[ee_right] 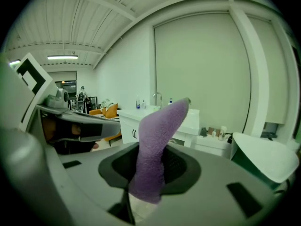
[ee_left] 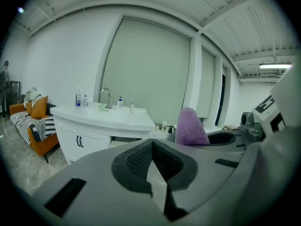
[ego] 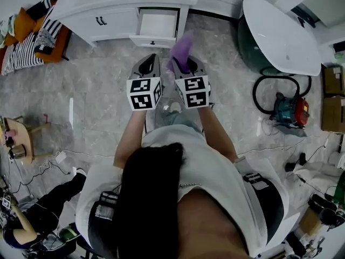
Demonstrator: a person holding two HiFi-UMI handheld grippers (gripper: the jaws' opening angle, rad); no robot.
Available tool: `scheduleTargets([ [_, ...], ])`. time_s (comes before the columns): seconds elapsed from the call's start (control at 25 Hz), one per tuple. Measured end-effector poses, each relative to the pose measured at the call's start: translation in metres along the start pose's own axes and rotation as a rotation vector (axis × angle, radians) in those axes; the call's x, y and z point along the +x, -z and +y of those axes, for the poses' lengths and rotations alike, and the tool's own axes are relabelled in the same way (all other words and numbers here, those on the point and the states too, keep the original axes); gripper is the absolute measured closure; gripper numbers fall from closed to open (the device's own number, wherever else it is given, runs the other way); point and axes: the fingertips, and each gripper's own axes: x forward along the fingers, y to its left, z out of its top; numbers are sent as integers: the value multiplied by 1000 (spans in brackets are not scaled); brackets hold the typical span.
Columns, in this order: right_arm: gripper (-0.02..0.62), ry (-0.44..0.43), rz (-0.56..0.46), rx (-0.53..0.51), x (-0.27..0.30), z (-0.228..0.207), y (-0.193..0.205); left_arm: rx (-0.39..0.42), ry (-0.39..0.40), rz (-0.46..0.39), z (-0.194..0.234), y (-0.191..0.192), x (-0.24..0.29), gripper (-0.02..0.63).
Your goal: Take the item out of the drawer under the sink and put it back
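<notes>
A purple towel-like cloth [ego: 182, 47] sticks up and forward from my right gripper [ego: 187, 63], whose jaws are shut on its lower end. In the right gripper view the cloth [ee_right: 157, 140] rises out from between the dark pads of my right gripper [ee_right: 151, 166]. My left gripper [ego: 150, 61] is held alongside, to the left, with its tips together and nothing in them; its own view shows the left gripper [ee_left: 151, 147] shut and the cloth [ee_left: 190, 126] off to the right. Ahead on the floor stands the white sink cabinet [ego: 108, 12] with its drawer [ego: 156, 25] pulled out.
A white and green bathtub [ego: 280, 34] is at the right, with a vacuum cleaner [ego: 290, 110] and hose on the floor beside it. An orange sofa with striped cushions [ego: 32, 36] stands at the left. Another person [ego: 27, 223] sits at the lower left near cables.
</notes>
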Motion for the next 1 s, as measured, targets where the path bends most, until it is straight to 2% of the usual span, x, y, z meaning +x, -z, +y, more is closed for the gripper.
scheduleTargets([
  [0.4,469,-64,18,-31,38,-35,-13,-19,-60,-9,7,-19,48,603],
  [1.0,469,-80,46,-24,65,-51,-10,-27,-85,-3,19,-18,75,603],
])
